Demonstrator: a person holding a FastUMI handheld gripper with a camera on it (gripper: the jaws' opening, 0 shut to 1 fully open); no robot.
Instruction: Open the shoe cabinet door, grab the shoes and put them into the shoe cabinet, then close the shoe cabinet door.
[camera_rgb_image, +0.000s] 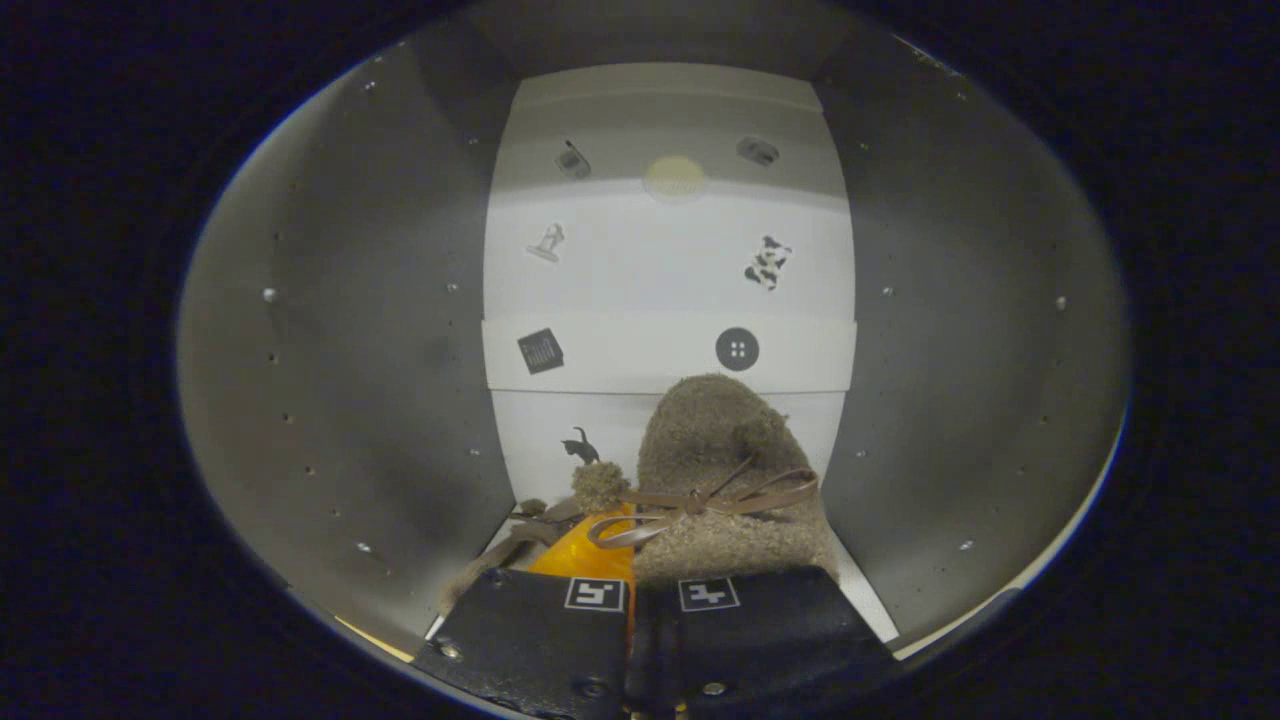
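One view, from the gripper (634, 600), deep inside the shoe cabinet (340, 380). Fingers drawn nearly together, seemingly pinching the fuzzy shoe (720, 450) at its near edge, though contact itself hidden behind them. Toe pointing at the back panel (650, 270), bow lace (700, 503) across the top, orange lining (590, 555) just ahead of the fingers. Probably the placing step: door open, shoe within the side walls. Next, likely: set down on the floor, release, back straight out, close the door. Stickers and a round button (737, 349) on the back panel; nothing blocking.
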